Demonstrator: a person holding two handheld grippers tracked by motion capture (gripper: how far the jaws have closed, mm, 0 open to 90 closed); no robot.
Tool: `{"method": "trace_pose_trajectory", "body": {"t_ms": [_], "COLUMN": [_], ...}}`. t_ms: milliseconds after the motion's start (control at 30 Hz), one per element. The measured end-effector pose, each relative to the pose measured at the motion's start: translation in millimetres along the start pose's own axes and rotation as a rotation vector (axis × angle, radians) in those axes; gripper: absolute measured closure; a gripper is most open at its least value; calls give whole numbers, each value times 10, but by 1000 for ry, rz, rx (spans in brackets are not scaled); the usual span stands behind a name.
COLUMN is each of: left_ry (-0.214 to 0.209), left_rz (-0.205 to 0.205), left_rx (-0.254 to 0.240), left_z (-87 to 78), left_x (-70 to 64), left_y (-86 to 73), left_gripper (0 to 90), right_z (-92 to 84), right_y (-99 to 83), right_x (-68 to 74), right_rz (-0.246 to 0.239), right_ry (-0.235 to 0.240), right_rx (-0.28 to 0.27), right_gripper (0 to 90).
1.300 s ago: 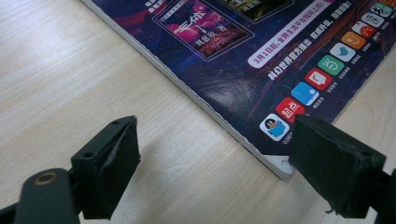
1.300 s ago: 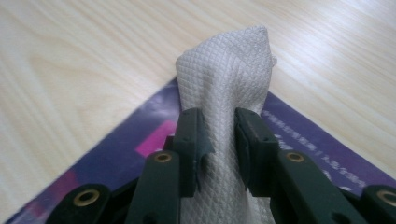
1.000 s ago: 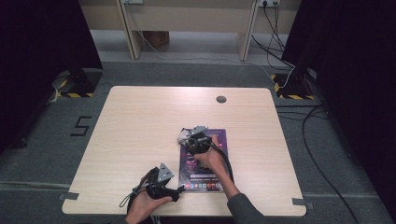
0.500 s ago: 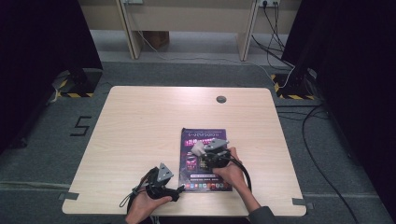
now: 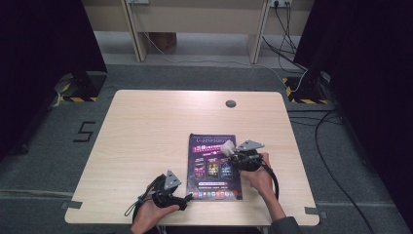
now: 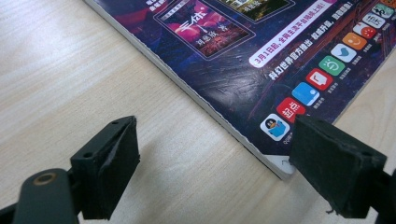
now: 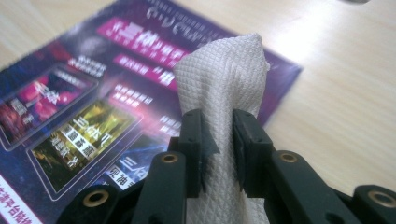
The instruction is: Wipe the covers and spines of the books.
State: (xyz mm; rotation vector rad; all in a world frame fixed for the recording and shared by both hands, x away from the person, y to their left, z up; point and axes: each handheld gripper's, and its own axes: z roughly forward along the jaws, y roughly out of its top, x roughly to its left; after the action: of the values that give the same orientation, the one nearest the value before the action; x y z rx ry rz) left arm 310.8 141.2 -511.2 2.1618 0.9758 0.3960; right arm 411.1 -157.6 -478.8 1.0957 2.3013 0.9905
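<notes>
Since the earlier frames, the right gripper [image 5: 233,152] has slid from the magazine's upper middle toward its right edge, carrying the white cloth [image 5: 227,147] along. Its jaws have just been closing further, and in the right gripper view they pinch the quilted cloth [image 7: 219,88] between the pads, its bunched end standing up above them. The magazine [image 5: 213,168] lies flat at about five o'clock from the table's [image 5: 146,131] centre, with the cloth over its upper right part, at roughly one o'clock on the cover. The left gripper [image 5: 182,202] rests at the magazine's seven o'clock corner near the table's front edge, jaws spread wide with nothing pressed between them; the left gripper view shows the magazine's corner [image 6: 280,165] just before the right-hand pad.
</notes>
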Motion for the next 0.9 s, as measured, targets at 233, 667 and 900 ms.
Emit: {"method": "trace_pose_trajectory", "body": {"t_ms": [233, 667, 900], "left_ry": [-1, -4, -6], "left_rz": [9, 9, 7], "left_rx": [6, 4, 1], "left_z": [-1, -1, -2], "left_x": [1, 5, 4], "left_y": [9, 8, 6], "left_gripper": [155, 155, 156], "right_z": [-319, -619, -562], "right_y": [-78, -603, -708], "right_x": [-261, -675, -734], "right_rz": [59, 145, 179], "right_ry": [-66, -190, -190], "right_rx": [-53, 29, 87], "right_gripper": [752, 749, 705]}}
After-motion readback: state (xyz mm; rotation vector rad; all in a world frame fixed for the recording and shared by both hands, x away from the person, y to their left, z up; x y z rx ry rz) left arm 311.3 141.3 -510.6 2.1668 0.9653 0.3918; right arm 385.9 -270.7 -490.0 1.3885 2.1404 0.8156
